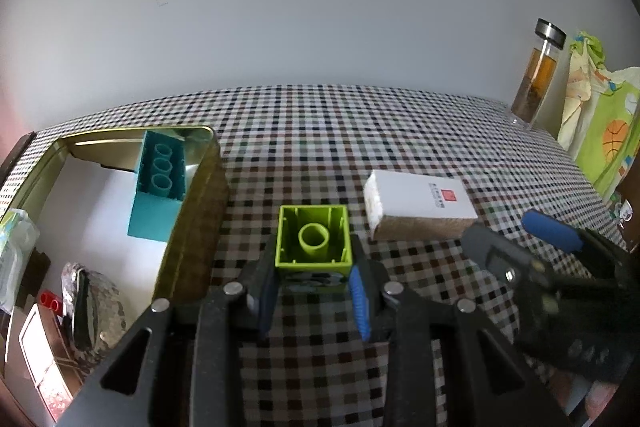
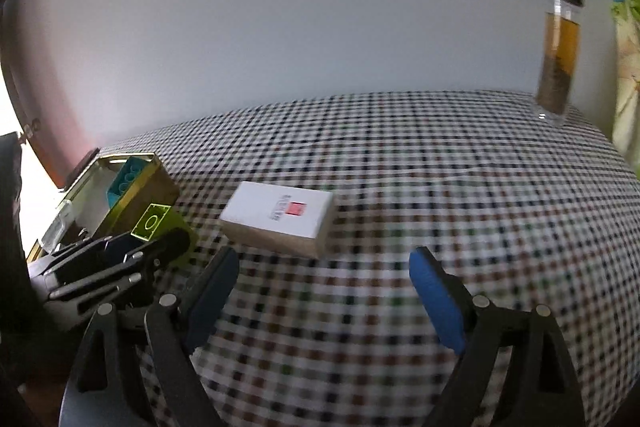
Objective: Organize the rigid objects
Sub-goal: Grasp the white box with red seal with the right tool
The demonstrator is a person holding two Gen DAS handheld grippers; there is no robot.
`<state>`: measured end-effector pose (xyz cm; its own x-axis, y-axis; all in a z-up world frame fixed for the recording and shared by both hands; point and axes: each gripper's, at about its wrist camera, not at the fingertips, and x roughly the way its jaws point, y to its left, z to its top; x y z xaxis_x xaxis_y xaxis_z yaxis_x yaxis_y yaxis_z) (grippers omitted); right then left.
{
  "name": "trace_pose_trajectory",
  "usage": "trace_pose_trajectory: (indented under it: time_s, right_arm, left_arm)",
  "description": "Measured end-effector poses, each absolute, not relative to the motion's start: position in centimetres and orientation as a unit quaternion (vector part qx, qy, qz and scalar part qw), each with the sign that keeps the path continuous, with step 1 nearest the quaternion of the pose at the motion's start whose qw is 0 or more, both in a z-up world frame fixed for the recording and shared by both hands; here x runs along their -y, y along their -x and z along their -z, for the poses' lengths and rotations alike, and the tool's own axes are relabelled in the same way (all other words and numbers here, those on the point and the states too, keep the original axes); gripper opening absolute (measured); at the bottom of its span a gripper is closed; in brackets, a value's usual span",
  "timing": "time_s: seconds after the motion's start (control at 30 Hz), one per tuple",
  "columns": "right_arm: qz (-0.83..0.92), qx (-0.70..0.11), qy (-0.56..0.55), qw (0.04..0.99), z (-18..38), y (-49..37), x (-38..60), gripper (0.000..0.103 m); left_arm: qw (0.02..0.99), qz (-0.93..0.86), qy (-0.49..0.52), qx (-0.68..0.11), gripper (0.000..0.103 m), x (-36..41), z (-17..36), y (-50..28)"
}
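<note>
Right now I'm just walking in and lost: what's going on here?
A person is tidying blocks into a tin. The left gripper has its jaws shut on a green block, beside the tin, which already holds a teal block. The right gripper hangs open near a white box on the checked cloth.

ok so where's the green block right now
The green block sits clamped between the left gripper fingers, hollow side up, just right of the gold tin and left of the white box.
</note>
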<state>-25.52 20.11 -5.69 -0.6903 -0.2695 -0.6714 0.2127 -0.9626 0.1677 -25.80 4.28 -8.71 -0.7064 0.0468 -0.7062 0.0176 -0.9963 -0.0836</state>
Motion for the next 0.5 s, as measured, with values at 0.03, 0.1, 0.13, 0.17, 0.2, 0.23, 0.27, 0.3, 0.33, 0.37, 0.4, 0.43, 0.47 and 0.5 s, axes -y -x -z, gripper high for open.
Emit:
trace_pose_trajectory:
  time_s: [0.03,0.1,0.13,0.17,0.2,0.23,0.27,0.3,0.33,0.37,0.4,0.43,0.47,0.5]
  right_arm:
    - [0.916,0.048,-0.376,0.131,5.8,26.1,-20.1,0.089]
    - [0.912,0.060,-0.385,0.127,5.8,27.1,-20.0,0.089]
    - [0.911,0.062,-0.389,0.126,5.8,27.5,-19.8,0.089]
    - [0.908,0.064,-0.394,0.128,5.8,28.0,-19.6,0.089]
    - [0.906,0.065,-0.398,0.131,5.6,28.4,-19.4,0.089]
    - [0.904,0.064,-0.401,0.133,5.7,28.7,-18.9,0.089]
    - [0.903,0.059,-0.405,0.132,5.6,29.0,-18.6,0.089]
    - [0.900,0.050,-0.417,0.120,5.7,29.5,-18.3,0.089]
    - [0.897,0.049,-0.424,0.114,5.8,29.9,-18.1,0.089]
    - [0.893,0.055,-0.433,0.112,6.0,30.4,-18.0,0.089]
    - [0.889,0.060,-0.440,0.112,6.2,30.7,-17.9,0.089]
    - [0.886,0.063,-0.446,0.111,6.5,31.0,-17.8,0.089]
    - [0.883,0.065,-0.452,0.111,6.6,31.3,-17.6,0.089]
    - [0.881,0.066,-0.454,0.114,6.8,31.5,-17.5,0.089]
  left_arm:
    - [0.006,-0.923,0.383,0.042,0.030,-4.3,8.7,25.8]
    - [0.004,-0.922,0.384,0.040,0.030,-4.4,8.8,25.8]
    - [0.003,-0.922,0.385,0.039,0.030,-4.5,8.8,25.9]
    - [0.002,-0.922,0.385,0.039,0.030,-4.5,8.8,25.9]
    - [0.003,-0.922,0.384,0.040,0.030,-4.4,8.8,25.8]
    - [0.003,-0.922,0.384,0.040,0.030,-4.4,8.8,25.9]
    - [0.003,-0.922,0.385,0.040,0.030,-4.4,8.8,25.9]
    - [0.002,-0.922,0.384,0.041,0.031,-4.4,8.7,25.9]
    - [0.001,-0.922,0.384,0.041,0.031,-4.4,8.7,25.9]
    - [0.001,-0.923,0.384,0.042,0.031,-4.3,8.7,25.9]
    - [0.001,-0.923,0.383,0.043,0.031,-4.3,8.7,25.9]
    - [-0.001,-0.923,0.383,0.043,0.031,-4.3,8.7,25.9]
    - [-0.001,-0.923,0.383,0.043,0.031,-4.3,8.7,25.9]
    - [-0.001,-0.923,0.383,0.044,0.031,-4.2,8.7,25.9]
